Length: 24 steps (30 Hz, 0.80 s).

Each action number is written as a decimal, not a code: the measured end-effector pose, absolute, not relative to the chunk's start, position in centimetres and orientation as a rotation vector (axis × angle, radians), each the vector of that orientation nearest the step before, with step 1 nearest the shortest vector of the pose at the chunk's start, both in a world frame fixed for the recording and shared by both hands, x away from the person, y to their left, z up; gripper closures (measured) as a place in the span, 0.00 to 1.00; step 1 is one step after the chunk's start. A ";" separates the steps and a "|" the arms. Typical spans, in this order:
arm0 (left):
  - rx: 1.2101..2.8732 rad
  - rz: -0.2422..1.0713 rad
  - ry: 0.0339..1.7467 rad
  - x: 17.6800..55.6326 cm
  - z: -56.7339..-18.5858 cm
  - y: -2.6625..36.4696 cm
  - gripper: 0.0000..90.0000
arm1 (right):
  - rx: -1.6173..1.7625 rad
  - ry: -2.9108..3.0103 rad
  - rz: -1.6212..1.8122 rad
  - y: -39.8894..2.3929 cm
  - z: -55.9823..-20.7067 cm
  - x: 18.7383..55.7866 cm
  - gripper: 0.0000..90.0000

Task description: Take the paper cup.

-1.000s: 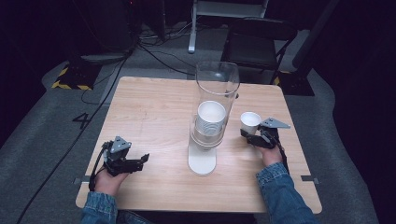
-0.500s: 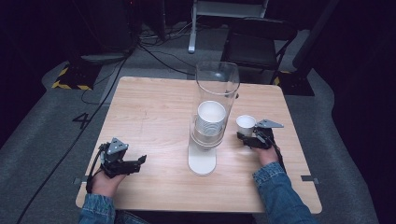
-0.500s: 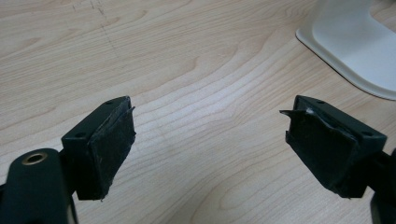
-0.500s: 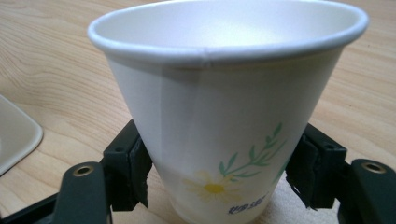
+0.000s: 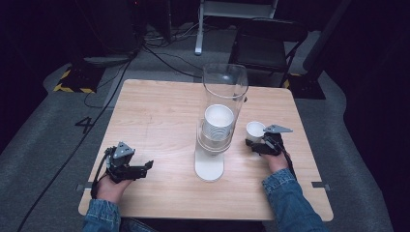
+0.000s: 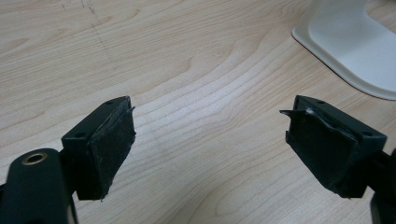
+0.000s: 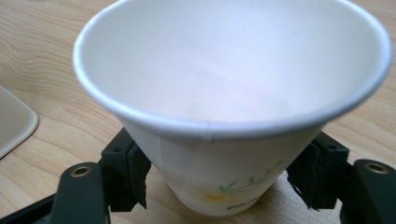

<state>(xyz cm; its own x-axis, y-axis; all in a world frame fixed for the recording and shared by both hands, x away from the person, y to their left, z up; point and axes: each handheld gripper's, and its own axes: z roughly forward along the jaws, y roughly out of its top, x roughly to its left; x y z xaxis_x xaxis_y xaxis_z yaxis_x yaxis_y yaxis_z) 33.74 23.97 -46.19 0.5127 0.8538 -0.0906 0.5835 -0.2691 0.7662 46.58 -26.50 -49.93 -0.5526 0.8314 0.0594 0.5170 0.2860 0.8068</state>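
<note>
My right claw [image 7: 217,179] has just been spreading, its jaws flanking the upright paper cup [image 7: 229,98] right of the dispenser [image 5: 220,121]; my left claw [image 6: 210,149] stands spread over the worktop [image 6: 187,70].

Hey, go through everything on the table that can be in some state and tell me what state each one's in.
Paper cup: upright, empty, standing on the table.
Right gripper: jaws have just been opening, cup between them.
Left gripper: open, nothing between the jaws.
Clear dispenser tube: upright, partly filled.
Cup stack: nested inside the tube, mouths up.
</note>
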 end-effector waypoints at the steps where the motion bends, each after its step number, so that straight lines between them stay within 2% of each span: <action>1: 1.977 0.440 1.174 33.8 -46.2 24.0 0.17 | 1.225 2.195 1.161 -26.5 -50.0 46.6 0.32; 3: 1.975 0.435 1.177 33.8 -46.2 23.9 0.17 | 1.226 2.197 1.162 -26.5 -50.0 46.6 0.31; 9: 1.987 0.431 1.160 33.9 -46.1 23.8 0.17 | 1.220 2.187 1.193 -26.6 -49.7 46.5 0.17; 24: 1.982 0.410 1.145 34.4 -46.0 23.6 0.17 | 1.176 2.193 1.190 -28.7 -46.6 43.5 0.17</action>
